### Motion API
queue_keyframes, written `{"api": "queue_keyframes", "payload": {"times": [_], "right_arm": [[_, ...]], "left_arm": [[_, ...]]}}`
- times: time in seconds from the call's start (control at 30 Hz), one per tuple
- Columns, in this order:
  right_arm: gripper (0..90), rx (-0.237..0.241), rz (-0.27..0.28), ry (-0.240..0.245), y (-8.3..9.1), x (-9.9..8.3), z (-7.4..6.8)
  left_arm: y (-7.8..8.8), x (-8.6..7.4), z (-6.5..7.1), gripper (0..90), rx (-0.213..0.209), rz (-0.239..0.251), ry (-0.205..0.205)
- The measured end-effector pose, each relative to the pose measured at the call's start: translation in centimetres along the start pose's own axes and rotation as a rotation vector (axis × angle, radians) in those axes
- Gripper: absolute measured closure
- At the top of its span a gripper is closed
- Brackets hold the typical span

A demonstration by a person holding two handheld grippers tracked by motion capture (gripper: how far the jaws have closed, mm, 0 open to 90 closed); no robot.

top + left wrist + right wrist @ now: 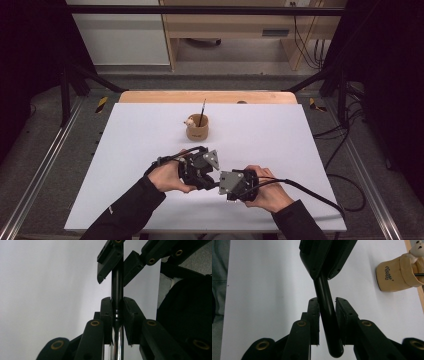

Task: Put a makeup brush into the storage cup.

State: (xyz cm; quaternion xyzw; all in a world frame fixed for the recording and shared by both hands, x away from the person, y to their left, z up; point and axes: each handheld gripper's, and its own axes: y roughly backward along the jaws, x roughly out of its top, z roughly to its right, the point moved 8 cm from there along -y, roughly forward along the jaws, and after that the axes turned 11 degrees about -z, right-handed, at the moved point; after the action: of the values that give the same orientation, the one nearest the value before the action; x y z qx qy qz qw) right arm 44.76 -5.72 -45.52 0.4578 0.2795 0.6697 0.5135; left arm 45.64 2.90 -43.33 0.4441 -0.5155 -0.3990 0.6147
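Observation:
A black pen (pixel 117 287) with a chrome section lies between the two grippers, above the white table (pixel 125 165). My left gripper (pixel 117 300) is shut on the pen at the ring where black meets chrome. My right gripper (pixel 327 300) is shut on the pen's black barrel (pixel 329 340), and its rounded end sticks out toward the camera. The two grippers face each other tip to tip near the table's front middle, the left gripper (pixel 200 172) on the left and the right gripper (pixel 235 185) on the right. A hand holds each.
A tan cup (pixel 198 131) stands at the table's centre back, with a thin dark pen upright in it and a small white figure on its rim. The cup (pixel 397 275) is well apart from both grippers. Black cables trail off the right side.

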Motion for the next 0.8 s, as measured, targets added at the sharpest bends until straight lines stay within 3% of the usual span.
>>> {"api": "queue_keyframes", "payload": {"times": [0.47, 0.6, 0.8], "right_arm": [[79.4, 0.031, 0.019, -0.025, 0.0, 0.1, -0.3], [79.4, 0.039, 0.004, -0.034, -0.2, -0.1, -0.2], [79.4, 0.040, 0.003, -0.048, -0.3, -0.2, 0.1]], "left_arm": [[0.4, -0.1, -0.5, 73.5, 0.015, 0.027, 0.007], [0.8, -0.2, -1.0, 67.4, 0.038, 0.046, 0.005], [1.8, -0.6, -1.8, 53.2, 0.081, 0.113, 0.039]]}}
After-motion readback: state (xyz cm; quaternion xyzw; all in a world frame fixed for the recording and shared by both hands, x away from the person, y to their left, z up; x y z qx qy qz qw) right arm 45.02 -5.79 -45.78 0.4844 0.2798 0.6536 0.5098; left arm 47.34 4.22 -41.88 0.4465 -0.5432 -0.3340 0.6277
